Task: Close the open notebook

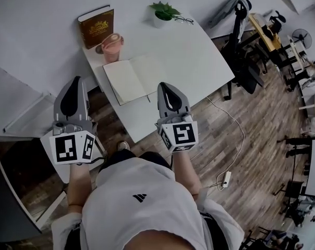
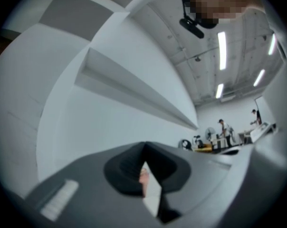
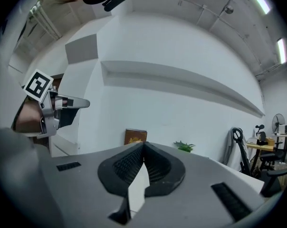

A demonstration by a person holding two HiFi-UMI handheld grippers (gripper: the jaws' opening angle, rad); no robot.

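Seen from the head view: open notebook (image 1: 135, 78) flat on the white table (image 1: 199, 61), pages up, near the table's front left corner, with one corner close to the front edge. Behind it a pink cup (image 1: 111, 45) with a lid on, so contents not visible. Next to the cup a brown book (image 1: 97, 27), upright against the wall. Farther right a white pot (image 1: 158, 21) with a green plant (image 1: 164, 8) in it, and glasses (image 1: 184, 20) just beside the pot. Right half of the table bare. Right gripper (image 1: 165, 86) over the front edge, just beside the notebook's right page, not touching it. Left gripper (image 1: 75, 82) past the table's left edge, apart from the notebook. Right of the table a black chair (image 1: 241, 40), and a cable (image 1: 235, 134) across the wooden floor.

Seen from the left gripper view: tongs narrow, tips together, holding nothing. Only a thin slit under the tips, with a bit of pink and white in it. Beyond, white wall and a ledge.

Seen from the right gripper view: tongs also narrow, tips pressed together, empty. Straight ahead over the jaws the brown book and the plant, with the chair at the right. Left gripper visible at the left, level with this one.
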